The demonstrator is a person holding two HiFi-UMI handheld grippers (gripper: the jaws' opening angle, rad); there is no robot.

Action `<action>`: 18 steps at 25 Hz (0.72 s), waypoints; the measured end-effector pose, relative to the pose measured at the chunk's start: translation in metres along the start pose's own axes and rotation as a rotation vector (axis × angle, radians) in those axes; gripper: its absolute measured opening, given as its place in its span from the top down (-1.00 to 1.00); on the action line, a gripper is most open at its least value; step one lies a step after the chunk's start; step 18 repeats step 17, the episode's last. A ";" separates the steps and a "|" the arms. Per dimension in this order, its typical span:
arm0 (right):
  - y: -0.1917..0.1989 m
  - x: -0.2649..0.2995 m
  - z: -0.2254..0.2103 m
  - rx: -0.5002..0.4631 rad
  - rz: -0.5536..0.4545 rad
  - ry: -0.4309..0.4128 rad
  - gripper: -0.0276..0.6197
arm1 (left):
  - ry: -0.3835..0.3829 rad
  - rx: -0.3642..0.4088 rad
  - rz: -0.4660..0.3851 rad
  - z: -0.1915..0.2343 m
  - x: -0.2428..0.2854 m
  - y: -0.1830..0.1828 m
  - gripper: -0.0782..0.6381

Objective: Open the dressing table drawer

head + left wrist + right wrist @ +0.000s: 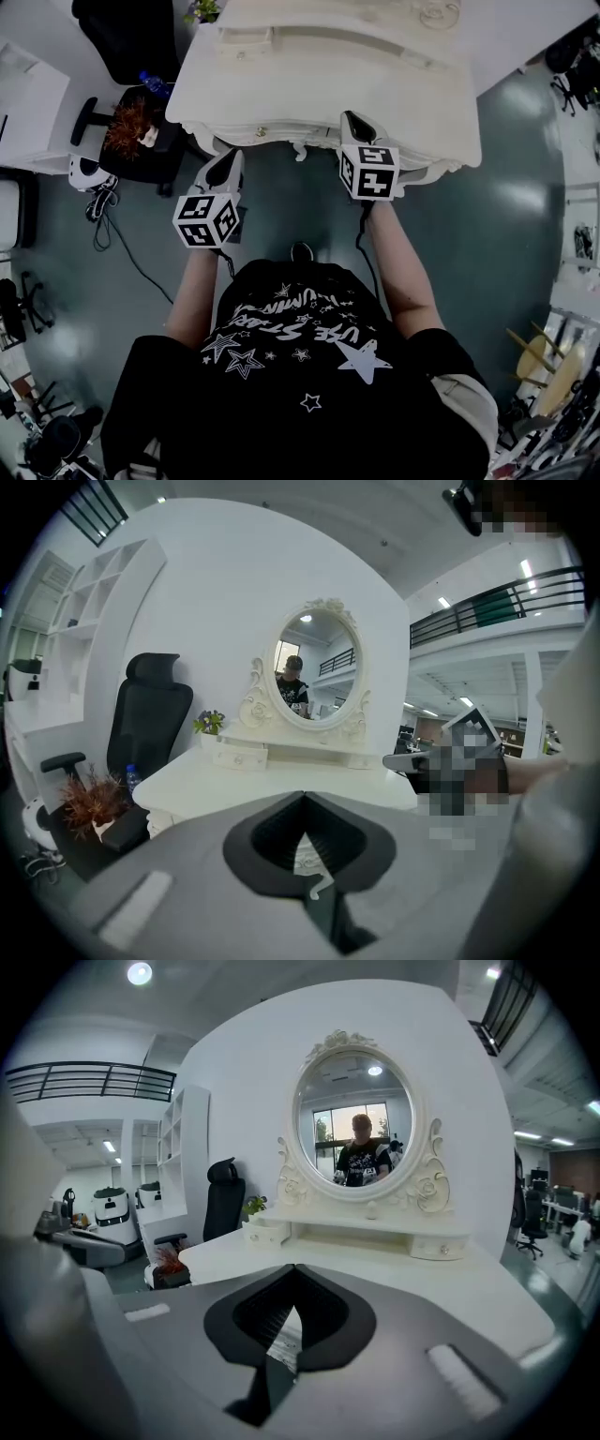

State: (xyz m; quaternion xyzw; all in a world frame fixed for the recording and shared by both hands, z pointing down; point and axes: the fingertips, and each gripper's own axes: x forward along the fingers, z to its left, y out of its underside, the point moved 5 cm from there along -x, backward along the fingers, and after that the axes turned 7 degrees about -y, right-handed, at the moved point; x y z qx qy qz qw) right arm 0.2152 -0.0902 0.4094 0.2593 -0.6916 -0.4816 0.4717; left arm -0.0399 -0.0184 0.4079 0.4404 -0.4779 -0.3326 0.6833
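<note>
Person is standing at the white dressing table [412, 103], holding one hand-held gripper in each hand.

Left hand-held gripper [230, 159] is hovering just in front of the table's front edge, left of centre. In the left gripper view its jaws are pressing together at the tips and pinching nothing. Only the carved white front of the table is showing through the gap behind the tips.

Right hand-held gripper [354, 122] is hovering at the front edge further right, with its tips overlapping the rim of the tabletop [309, 84] in the head view. In the right gripper view its jaws are likewise pressing together at the tips, with nothing between them, and are pointing toward the oval mirror [354, 1117].

The drawer [262, 132] is sitting under the tabletop's front edge, marked by a small knob. Its front is lying flush with the carved apron, so it is shut. The knob is lying between the two grippers, nearer the left one and apart from both.

A black office chair [122, 37] is standing at the table's left. A reddish dried plant [131, 122] and a blue bottle [155, 84] are resting beside it. A small potted plant [208, 722] is sitting at the tabletop's back left corner.
</note>
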 end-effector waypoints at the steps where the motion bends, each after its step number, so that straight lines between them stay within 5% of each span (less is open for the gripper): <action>1: 0.002 -0.003 0.002 -0.003 0.004 0.002 0.83 | 0.008 0.000 0.004 -0.001 -0.004 0.002 0.78; 18: 0.028 -0.079 0.113 0.024 -0.006 0.043 0.83 | 0.039 0.000 -0.025 0.032 -0.123 0.022 0.78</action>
